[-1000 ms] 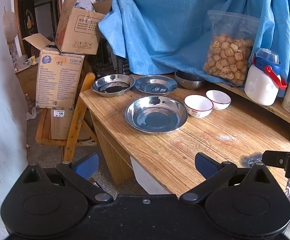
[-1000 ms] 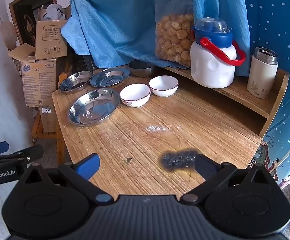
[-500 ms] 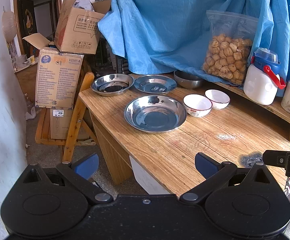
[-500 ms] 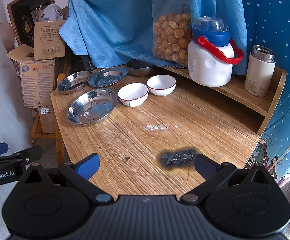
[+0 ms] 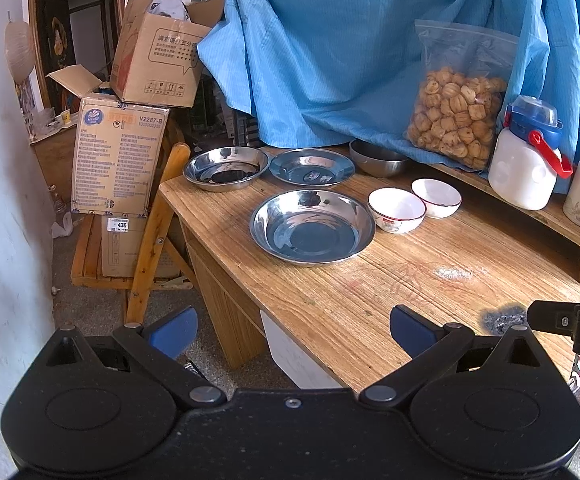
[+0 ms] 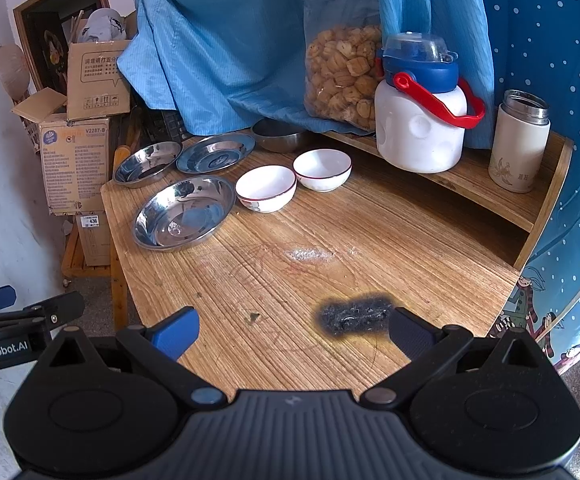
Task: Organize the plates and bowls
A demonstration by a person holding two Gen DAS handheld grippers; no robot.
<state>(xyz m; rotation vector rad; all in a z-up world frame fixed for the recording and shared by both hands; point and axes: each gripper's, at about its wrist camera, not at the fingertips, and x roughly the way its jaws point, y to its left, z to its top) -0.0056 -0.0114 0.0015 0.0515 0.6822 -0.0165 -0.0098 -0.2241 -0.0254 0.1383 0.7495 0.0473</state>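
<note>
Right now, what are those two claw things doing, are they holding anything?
Left gripper: open, holding nothing, back from the dishes.
Right gripper: open, holding nothing, over the bare table.

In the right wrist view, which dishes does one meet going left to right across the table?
Leftmost steel plate → large steel plate → near white bowl → far white bowl.

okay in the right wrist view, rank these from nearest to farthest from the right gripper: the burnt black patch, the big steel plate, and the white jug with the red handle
1. Burnt black patch: on the table just ahead of the right gripper, by its right finger.
2. Big steel plate: further back, on the left.
3. White jug: farthest, on the raised shelf at back right.
</note>
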